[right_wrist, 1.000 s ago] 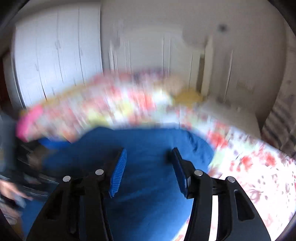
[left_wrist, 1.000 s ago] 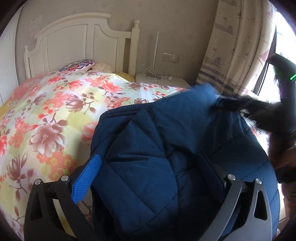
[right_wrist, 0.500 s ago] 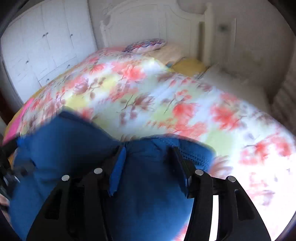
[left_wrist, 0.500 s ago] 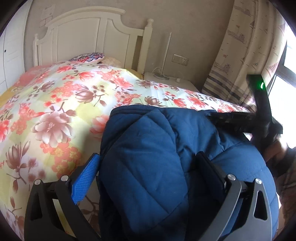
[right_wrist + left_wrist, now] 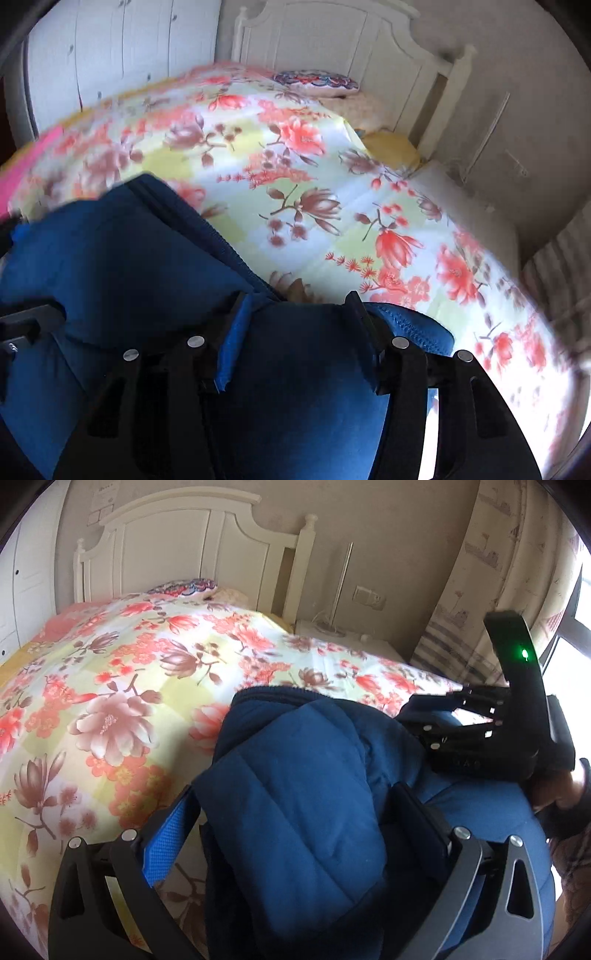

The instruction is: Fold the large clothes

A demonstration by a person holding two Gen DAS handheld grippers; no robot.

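Observation:
A dark blue quilted jacket [image 5: 303, 794] lies bunched at the near edge of the flowered bedspread [image 5: 110, 686]. My left gripper [image 5: 291, 823] is shut on a thick fold of it, which fills the whole gap between the blue pads. In the right wrist view the jacket [image 5: 122, 258] spreads to the left, and my right gripper [image 5: 299, 339] is shut on another fold near the ribbed hem. The right gripper [image 5: 410, 716] also shows in the left wrist view, pressing down on the jacket's far right side, with a person's hand [image 5: 554, 794] behind it.
The bedspread [image 5: 295, 184] runs back to a white headboard [image 5: 184, 546] with a patterned pillow [image 5: 184, 587]. A white nightstand [image 5: 343, 638] and a curtain [image 5: 498, 590] stand on the right. White wardrobe doors [image 5: 110, 48] line the far left.
The right gripper has swung across and down with its fold of the jacket, laying it lower over the bundle. The left gripper has kept its hold and barely moved.

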